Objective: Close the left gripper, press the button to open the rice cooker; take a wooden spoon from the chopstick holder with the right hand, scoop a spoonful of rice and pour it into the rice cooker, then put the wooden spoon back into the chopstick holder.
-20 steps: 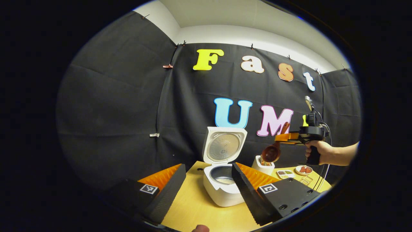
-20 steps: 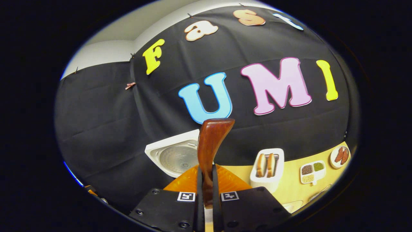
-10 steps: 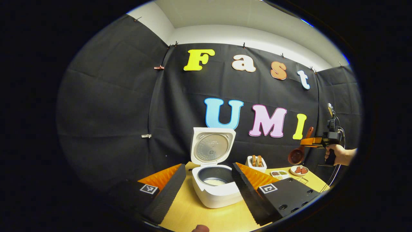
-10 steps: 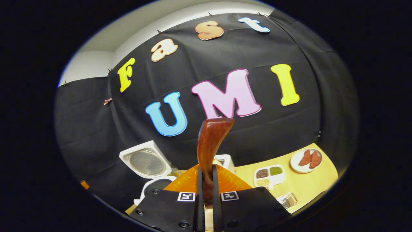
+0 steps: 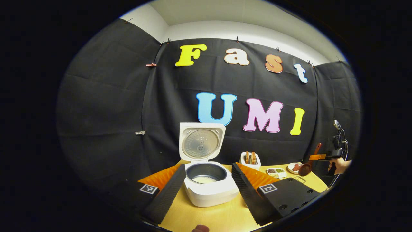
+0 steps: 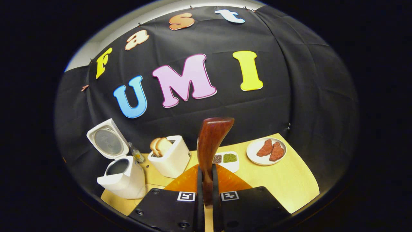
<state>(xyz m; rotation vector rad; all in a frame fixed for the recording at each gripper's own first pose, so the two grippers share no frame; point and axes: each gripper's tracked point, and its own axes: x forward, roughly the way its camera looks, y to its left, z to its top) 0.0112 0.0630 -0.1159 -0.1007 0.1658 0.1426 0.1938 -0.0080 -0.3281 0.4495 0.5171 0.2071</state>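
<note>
The white rice cooker (image 5: 210,195) stands open, lid (image 5: 201,143) upright, with white rice (image 5: 204,179) in its pot. My left gripper (image 5: 208,166) is open, hanging just in front of the cooker with nothing between its fingers. Far right, my right gripper (image 5: 311,157) is shut on the wooden spoon (image 5: 305,168), whose bowl hangs down over the table's right end. In the right gripper view the spoon's brown handle (image 6: 210,141) rises between the shut fingers of my right gripper (image 6: 206,170); its bowl is hidden. The white chopstick holder (image 6: 170,159) stands right of the cooker (image 6: 124,178).
On the yellow table (image 6: 289,183), a divided dish of grains (image 6: 227,159) and a plate with red pieces (image 6: 266,150) lie right of the holder (image 5: 250,160). A small bottle (image 6: 136,156) stands between cooker and holder. A small clear box (image 5: 301,178) lies near the right edge.
My right gripper has carried the spoon from above the holder out to the right and lower, toward the table's right end. The left gripper has swung slightly right and stays open.
</note>
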